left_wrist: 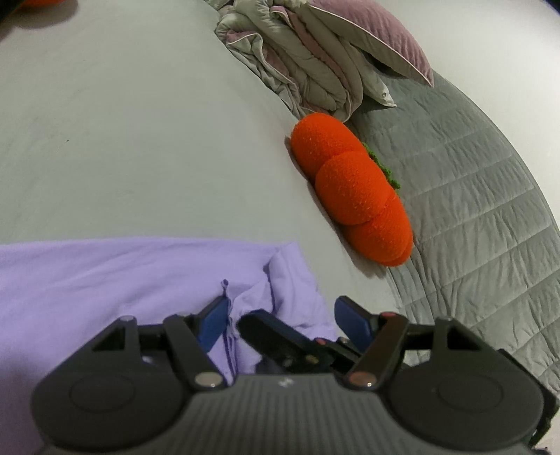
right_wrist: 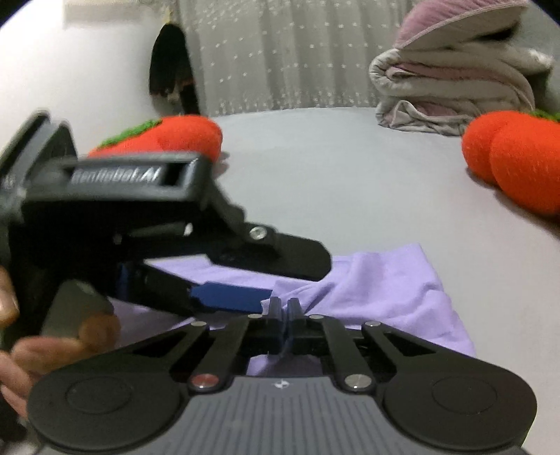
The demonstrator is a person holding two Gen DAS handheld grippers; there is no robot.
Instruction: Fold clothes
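While looking along the left gripper (left_wrist: pixel 285 316), we are finding its blue-padded fingers (left_wrist: pixel 214 323) standing spread apart over a bunched corner of the lilac garment (left_wrist: pixel 105 280). A dark fingertip of the other tool is crossing between them, lying on the cloth. The garment is lying flat on the pale grey bedsheet (left_wrist: pixel 140 122), filling the lower left of this view. An orange plush toy (left_wrist: pixel 353 189) is resting well beyond it, against a quilted grey cover (left_wrist: pixel 472 210), with folded bedding (left_wrist: pixel 308 70) and a mauve pillow (left_wrist: pixel 378 31) piled further back.

Turning to the right wrist view, we are seeing the right gripper (right_wrist: pixel 284 306) with its fingers pressed together, pinching a fold of the lilac garment (right_wrist: pixel 385 294). The left gripper (right_wrist: pixel 266 276) is reaching in from the left, blurred, held by a hand (right_wrist: pixel 52 346), one finger above the cloth and one blue pad touching it. A second orange plush (right_wrist: pixel 164 136) is lying behind it.
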